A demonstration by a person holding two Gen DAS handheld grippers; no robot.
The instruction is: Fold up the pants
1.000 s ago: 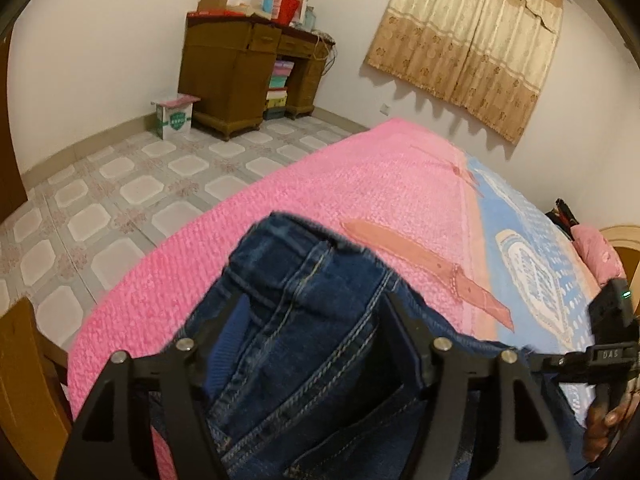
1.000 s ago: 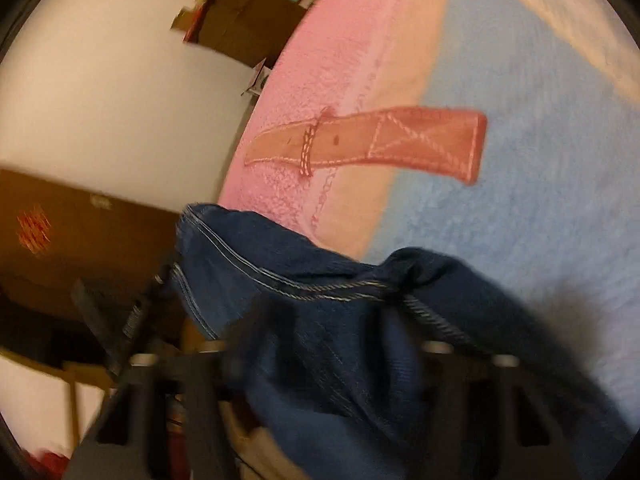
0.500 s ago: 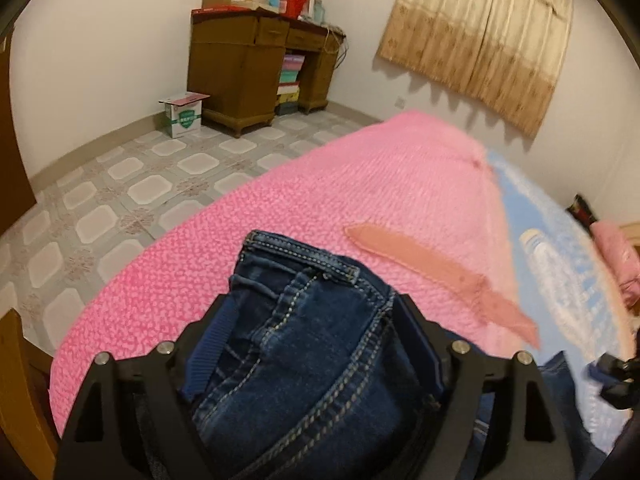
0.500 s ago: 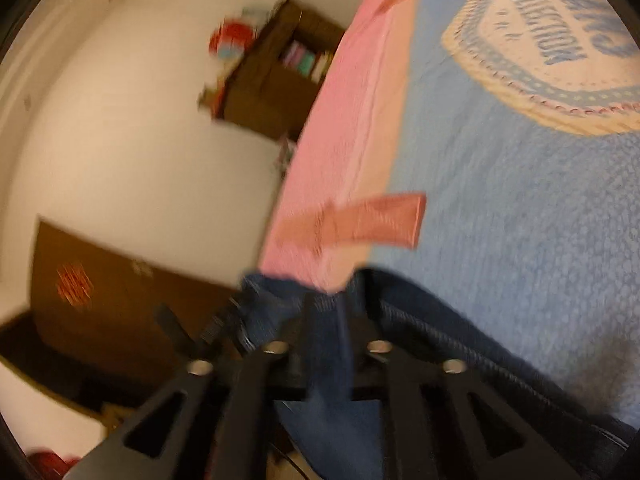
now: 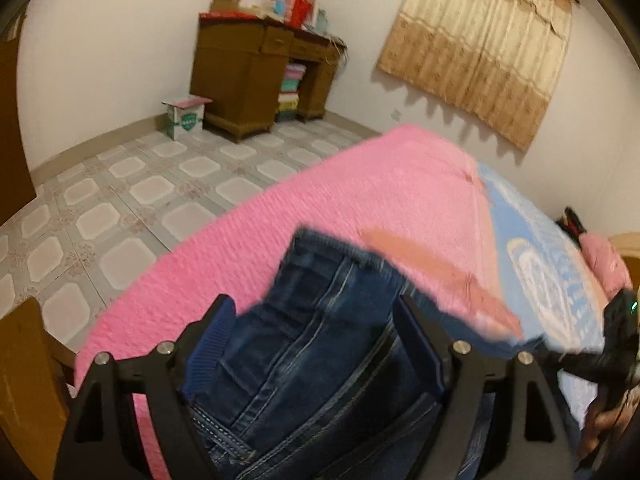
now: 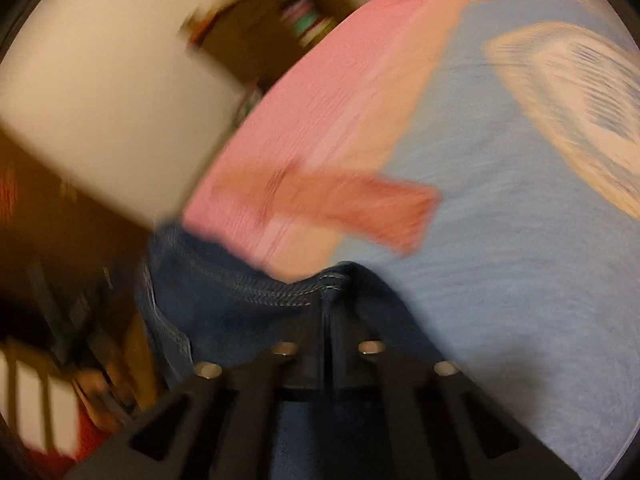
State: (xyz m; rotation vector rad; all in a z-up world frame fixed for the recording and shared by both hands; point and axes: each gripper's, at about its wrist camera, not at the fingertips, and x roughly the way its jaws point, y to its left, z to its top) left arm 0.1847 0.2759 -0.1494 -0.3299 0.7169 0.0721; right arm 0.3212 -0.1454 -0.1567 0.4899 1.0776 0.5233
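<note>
Right tool (image 6: 328, 320): just closed, clamped on jeans (image 6: 240, 300) edge. Left tool (image 5: 312, 344): spread wide around waistband, unclamped. Step: gripping on bed (image 5: 360, 184). Next: left pinch, probably.

The left gripper (image 5: 312, 320) has its jaws spread wide, a bunched fold of dark blue jeans (image 5: 320, 344) filling the gap between them. The jeans lie on the pink bedspread (image 5: 360, 200), whose salmon strap (image 5: 440, 280) runs just beside their waistband
</note>
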